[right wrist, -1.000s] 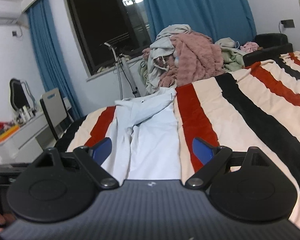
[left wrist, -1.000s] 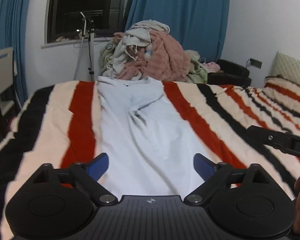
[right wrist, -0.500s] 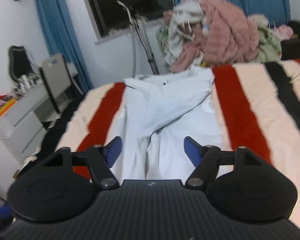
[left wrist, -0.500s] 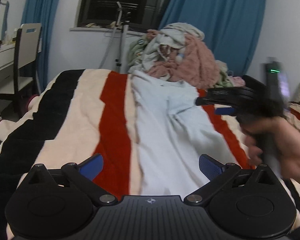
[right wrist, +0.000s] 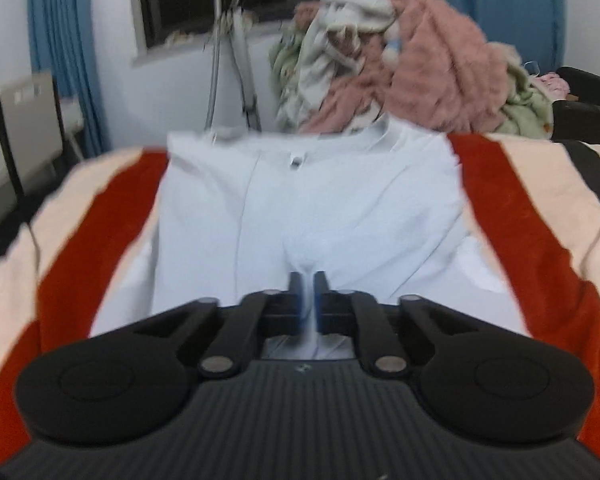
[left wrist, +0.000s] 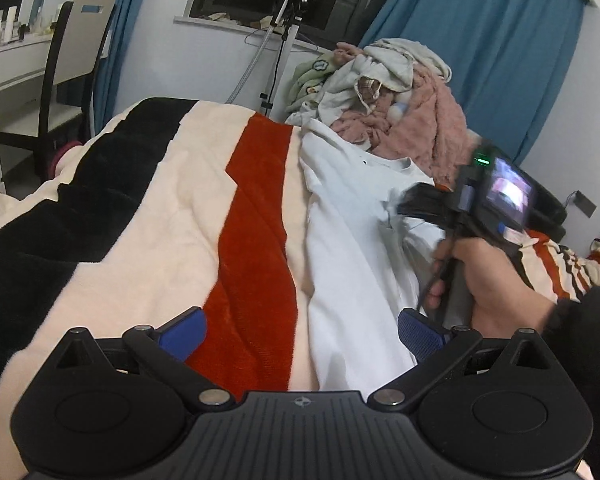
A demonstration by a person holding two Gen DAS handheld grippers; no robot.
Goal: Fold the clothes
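Left wrist view: a pale shirt (left wrist: 348, 248) lies flat along the striped bed (left wrist: 172, 200), the left gripper (left wrist: 302, 334) spread wide above its near edge. Right wrist view: the right gripper (right wrist: 308, 296) is pinched on a raised fold of shirt (right wrist: 308, 208); light, limp cloth, likely best gathered at hems, with bare blanket on both sides.

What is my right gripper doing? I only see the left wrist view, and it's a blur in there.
Observer: The right gripper is shut on a pinched ridge of the white shirt.
Operator: Where on the shirt?
Observer: About mid-body, below the collar tag.
Operator: Anything beyond the collar?
Observer: A clothes pile, touching the collar edge as far as the blur lets me tell.
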